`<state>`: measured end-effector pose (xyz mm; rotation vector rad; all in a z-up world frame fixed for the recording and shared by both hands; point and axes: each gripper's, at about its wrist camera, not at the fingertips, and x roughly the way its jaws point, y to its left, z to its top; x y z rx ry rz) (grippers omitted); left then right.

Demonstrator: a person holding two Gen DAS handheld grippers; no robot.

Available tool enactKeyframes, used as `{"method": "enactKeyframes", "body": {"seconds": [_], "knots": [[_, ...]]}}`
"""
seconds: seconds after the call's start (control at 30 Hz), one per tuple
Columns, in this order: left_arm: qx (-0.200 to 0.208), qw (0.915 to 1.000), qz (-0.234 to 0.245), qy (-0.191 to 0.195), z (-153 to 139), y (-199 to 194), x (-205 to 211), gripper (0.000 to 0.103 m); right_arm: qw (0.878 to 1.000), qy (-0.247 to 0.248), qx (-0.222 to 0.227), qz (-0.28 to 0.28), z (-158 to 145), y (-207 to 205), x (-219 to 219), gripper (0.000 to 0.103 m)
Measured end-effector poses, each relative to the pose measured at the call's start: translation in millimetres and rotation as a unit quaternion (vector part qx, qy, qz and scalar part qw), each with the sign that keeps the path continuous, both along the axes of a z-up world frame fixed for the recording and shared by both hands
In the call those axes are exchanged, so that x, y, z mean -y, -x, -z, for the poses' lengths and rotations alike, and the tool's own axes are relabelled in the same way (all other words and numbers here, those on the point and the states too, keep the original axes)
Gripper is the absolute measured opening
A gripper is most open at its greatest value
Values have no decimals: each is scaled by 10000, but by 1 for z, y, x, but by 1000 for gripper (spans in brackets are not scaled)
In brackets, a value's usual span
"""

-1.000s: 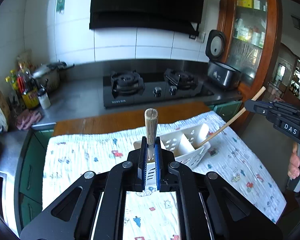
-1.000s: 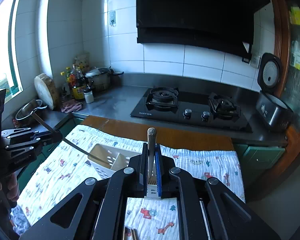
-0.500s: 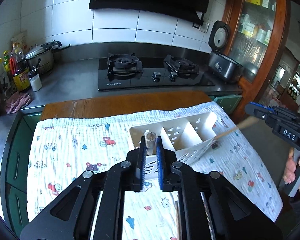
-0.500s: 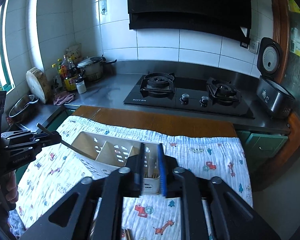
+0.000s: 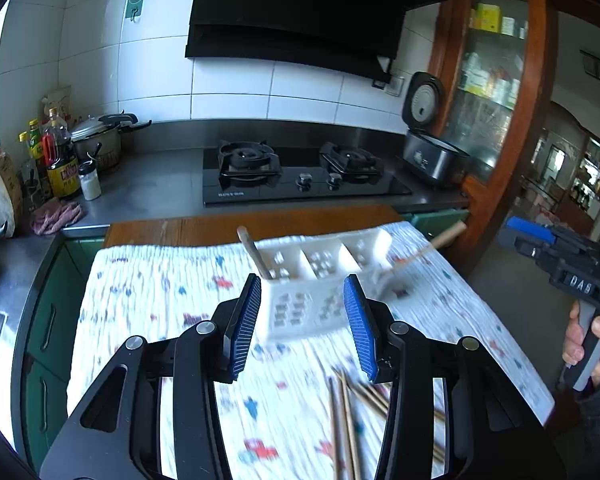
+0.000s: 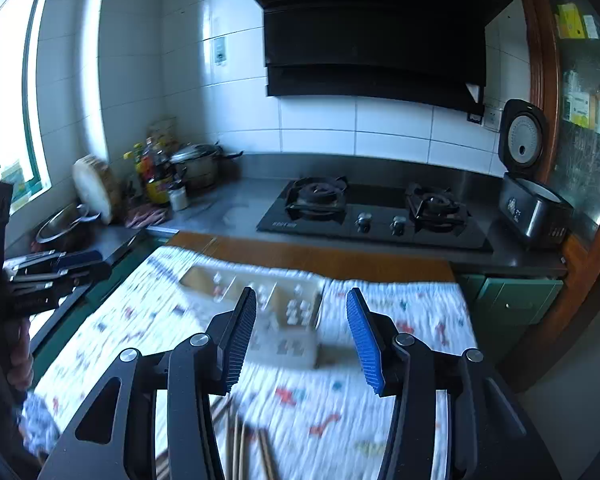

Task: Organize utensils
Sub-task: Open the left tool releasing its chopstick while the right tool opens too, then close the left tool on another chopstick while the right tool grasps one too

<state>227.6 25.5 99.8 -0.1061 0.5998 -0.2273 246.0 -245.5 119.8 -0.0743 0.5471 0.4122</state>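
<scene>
Chopsticks [image 5: 346, 420]: left loose on cloth, to be picked next.
Caddy [image 5: 320, 280]: two utensils held.
Left gripper [image 5: 304, 326]: spread, empty.
Right gripper [image 6: 302, 338]: spread, empty.

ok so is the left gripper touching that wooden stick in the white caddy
Apart. The left wrist view shows the left gripper with fingers spread wide, and the wooden stick leaning in the white caddy beyond them, with nothing between the fingers.

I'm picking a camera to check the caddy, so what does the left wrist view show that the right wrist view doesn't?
Only the left wrist view shows a wooden handle standing in the white caddy and another poking out its far end. Only the right wrist view shows the window. Both show the caddy, loose chopsticks on the printed cloth, the stove, and open left gripper and right gripper.
</scene>
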Motion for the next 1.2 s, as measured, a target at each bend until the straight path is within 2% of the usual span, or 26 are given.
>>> {"method": "enactKeyframes", "body": {"seconds": [0.13, 0.33, 0.5, 0.53, 0.67, 0.87, 1.2], "knots": [[-164, 9997, 152, 22, 17, 38, 6, 44, 9998, -26, -118, -167, 26, 42, 8, 46], [-345, 9992, 173, 112, 57, 95, 14, 43, 9990, 57, -380, -246, 81, 101, 21, 46], [-580, 9979, 142, 268, 92, 136, 16, 43, 9973, 212, -684, -169, 129, 133, 34, 46], [-606, 9977, 136, 256, 98, 142, 17, 40, 9969, 227, -747, -140, 139, 138, 38, 45], [-822, 9962, 78, 292, 125, 164, 11, 37, 9933, 437, -1060, -117, 172, 145, 50, 33], [-1150, 9927, -17, 355, 155, 178, 1, 27, 9888, 683, -1314, -176, 203, 151, 53, 22], [-1303, 9907, -52, 394, 168, 185, -1, 27, 9858, 781, -1466, -255, 215, 144, 51, 14]]}}
